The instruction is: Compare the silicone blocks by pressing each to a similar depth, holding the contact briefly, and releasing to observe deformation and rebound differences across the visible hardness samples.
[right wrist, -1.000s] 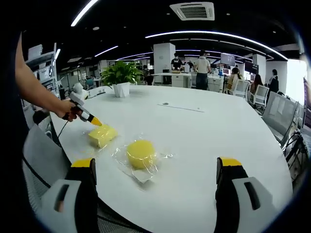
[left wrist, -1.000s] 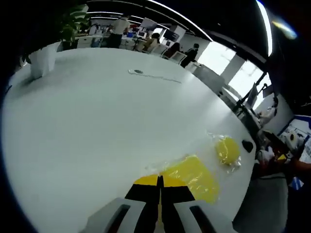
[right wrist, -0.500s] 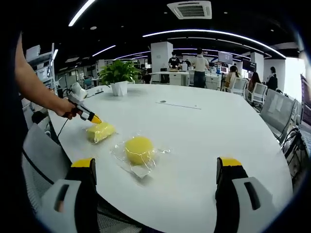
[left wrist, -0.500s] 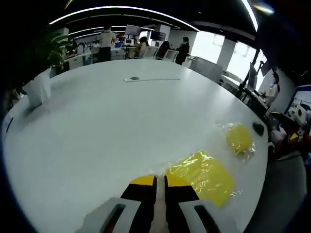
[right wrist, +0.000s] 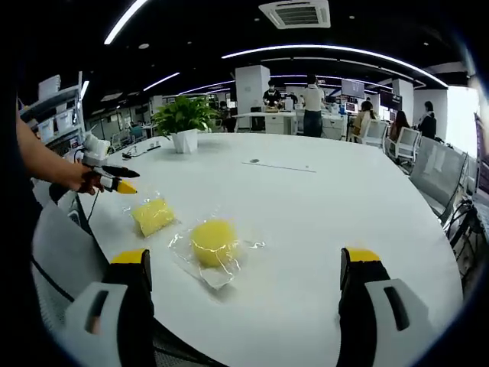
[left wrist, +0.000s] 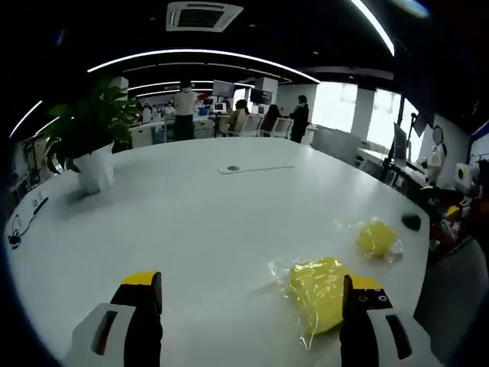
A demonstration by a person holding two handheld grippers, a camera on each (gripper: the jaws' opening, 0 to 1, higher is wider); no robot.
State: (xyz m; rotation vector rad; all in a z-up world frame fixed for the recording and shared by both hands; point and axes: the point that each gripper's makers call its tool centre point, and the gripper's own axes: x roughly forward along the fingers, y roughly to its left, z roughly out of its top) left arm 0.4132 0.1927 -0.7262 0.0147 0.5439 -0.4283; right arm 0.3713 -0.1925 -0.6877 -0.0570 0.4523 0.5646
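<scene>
Yellow silicone, two samples of it, lies on the white tabletop, each in a clear plastic wrapper. In the right gripper view the square block sits at about 9 o'clock from the round block, near it but apart. In the left gripper view the square block lies just inside the right-hand jaw at about 5 o'clock, and the round block lies beyond it toward 3 o'clock.

The left gripper has its jaws spread wide, with bare tabletop between them. From the right gripper view, that same left gripper hangs at about 10 o'clock from the square block, clear of it, held in a hand; its yellow tips look parted, though it is small there. The right gripper also stands wide open, short of the round block.

A potted plant stands farther back on the tabletop, toward 11 o'clock.
</scene>
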